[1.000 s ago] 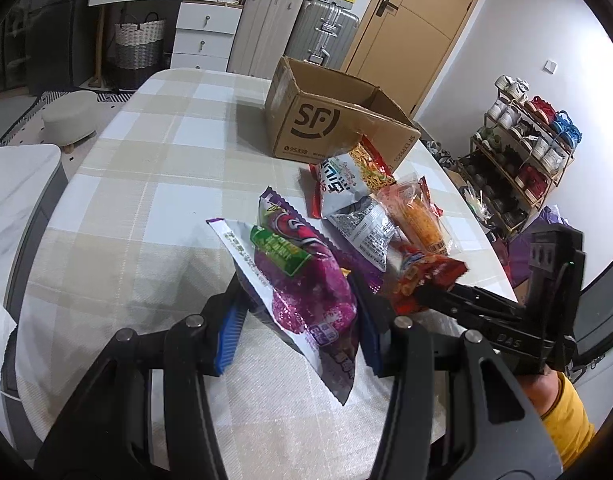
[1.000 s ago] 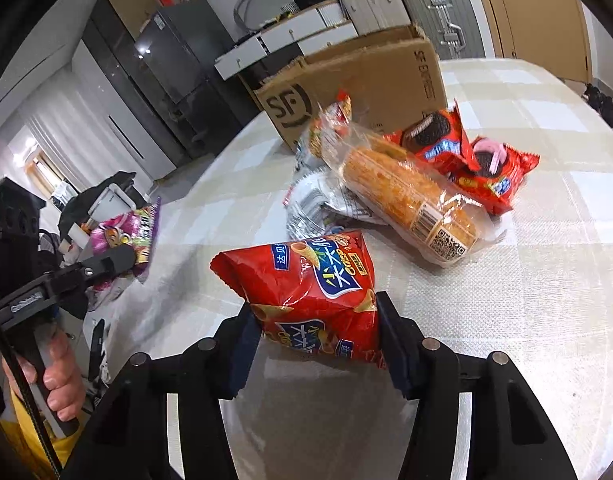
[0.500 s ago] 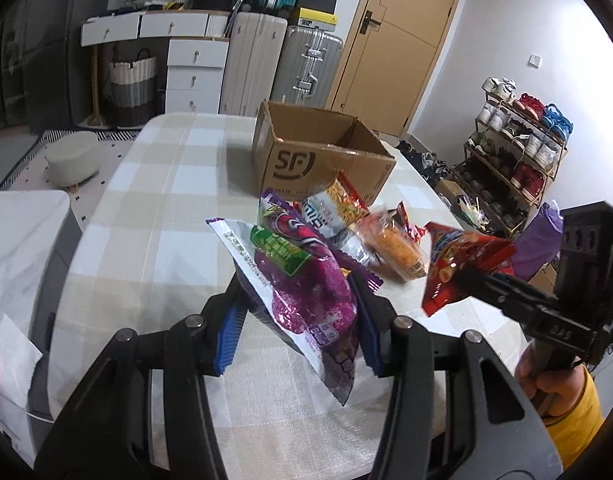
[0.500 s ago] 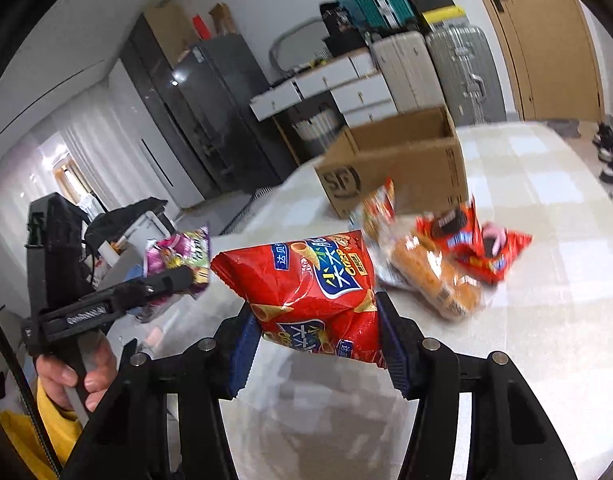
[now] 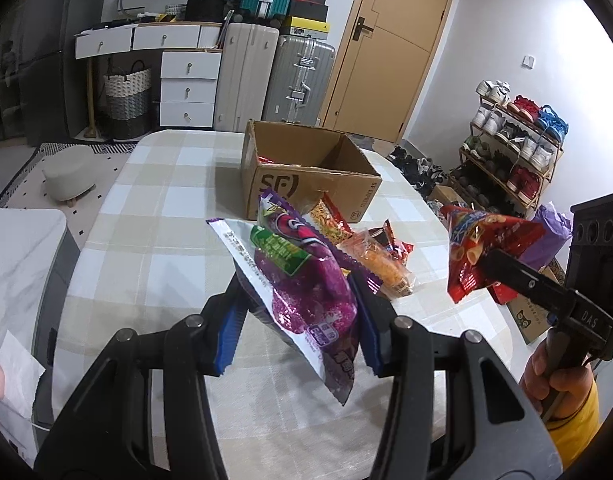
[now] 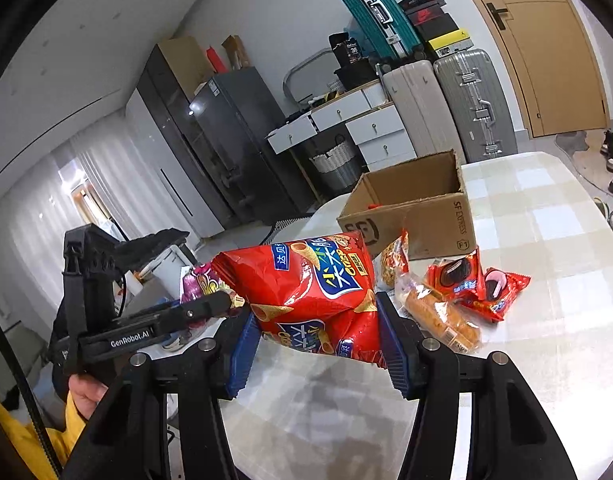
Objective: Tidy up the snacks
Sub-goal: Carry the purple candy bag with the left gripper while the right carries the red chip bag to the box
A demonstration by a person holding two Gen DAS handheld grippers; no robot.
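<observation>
The left claw (image 5: 294, 312) is clamping a purple bag (image 5: 306, 280), the right claw (image 6: 318, 336) a red bag (image 6: 314, 292); at frame centre, the box (image 5: 306, 176) is waiting while more snacks (image 6: 458, 296) are lying on the surface (image 5: 154, 208).

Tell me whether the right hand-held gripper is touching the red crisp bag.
Touching. In the right wrist view the right hand-held gripper has both blue pads pressed against the sides of the red crisp bag, holding it clear of the table.

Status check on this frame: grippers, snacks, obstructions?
Left gripper shut on purple bag. Right gripper shut on red bag. Cardboard box open ahead, path clear.
</observation>
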